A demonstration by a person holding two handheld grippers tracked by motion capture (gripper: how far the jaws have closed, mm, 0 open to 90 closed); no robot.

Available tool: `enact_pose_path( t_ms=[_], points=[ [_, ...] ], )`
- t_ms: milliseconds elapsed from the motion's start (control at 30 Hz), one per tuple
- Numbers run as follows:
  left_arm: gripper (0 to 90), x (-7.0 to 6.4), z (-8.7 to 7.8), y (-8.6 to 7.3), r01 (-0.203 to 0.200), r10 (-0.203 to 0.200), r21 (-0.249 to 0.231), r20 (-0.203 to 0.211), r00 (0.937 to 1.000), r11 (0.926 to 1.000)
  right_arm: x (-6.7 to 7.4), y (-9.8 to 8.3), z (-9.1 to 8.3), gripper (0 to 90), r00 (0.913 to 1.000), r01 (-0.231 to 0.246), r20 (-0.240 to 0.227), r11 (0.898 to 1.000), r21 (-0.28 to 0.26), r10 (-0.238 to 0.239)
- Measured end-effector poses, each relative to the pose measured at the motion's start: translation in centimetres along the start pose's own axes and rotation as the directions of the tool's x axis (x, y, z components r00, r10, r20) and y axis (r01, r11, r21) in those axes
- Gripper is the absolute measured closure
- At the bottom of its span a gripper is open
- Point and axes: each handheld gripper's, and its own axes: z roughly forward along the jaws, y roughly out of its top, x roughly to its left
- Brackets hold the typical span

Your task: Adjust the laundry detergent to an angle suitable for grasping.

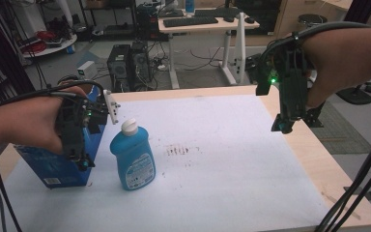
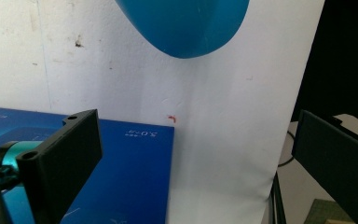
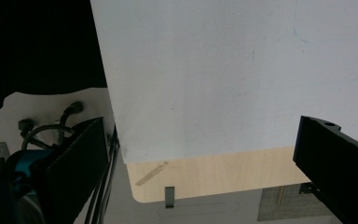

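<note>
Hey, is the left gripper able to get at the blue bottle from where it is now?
Probably yes. The left gripper hangs over the blue box with its jaws open and empty, and the bottle stands upright just beside it with nothing between them.

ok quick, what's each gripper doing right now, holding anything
left gripper: open, holding nothing, above the blue box beside the blue bottle.
right gripper: open, holding nothing, above the table's right edge.

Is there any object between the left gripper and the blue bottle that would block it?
Nothing visible stands between them. The left gripper hangs open over the blue box, and the blue bottle stands upright just beside that box on the white sheet, with only a bare strip of sheet between them.
</note>
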Motion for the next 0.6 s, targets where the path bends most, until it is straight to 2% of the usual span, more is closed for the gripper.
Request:
enact_pose_path(
  t_ms=[133, 333, 600],
  points=[
    [1.7, 0.1, -0.04, -0.05, 0.004, -0.004, -0.003, -0.001, 1.0, 1.0, -0.16, -0.03, -0.02, 2.4, 1.0, -0.005, 0.003, 1.0, 0.011, 0.005],
    [1.7, 0.31, -0.32, -0.04, 0.013, -0.013, 0.013, -0.003, 0.9999, 0.9998, -0.32, 0.08, 0.06, 2.4, 0.9999, 0.016, 0.006, 1.0, 0.0, -0.016],
    [1.7, 0.49, -0.55, 0.21, 0.009, -0.009, 0.004, -0.002, 1.0, 0.9999, -0.16, 0.16, 0.16, 2.4, 0.9997, 0.023, 0.01, 1.0, 0.005, -0.023]
  ],
)
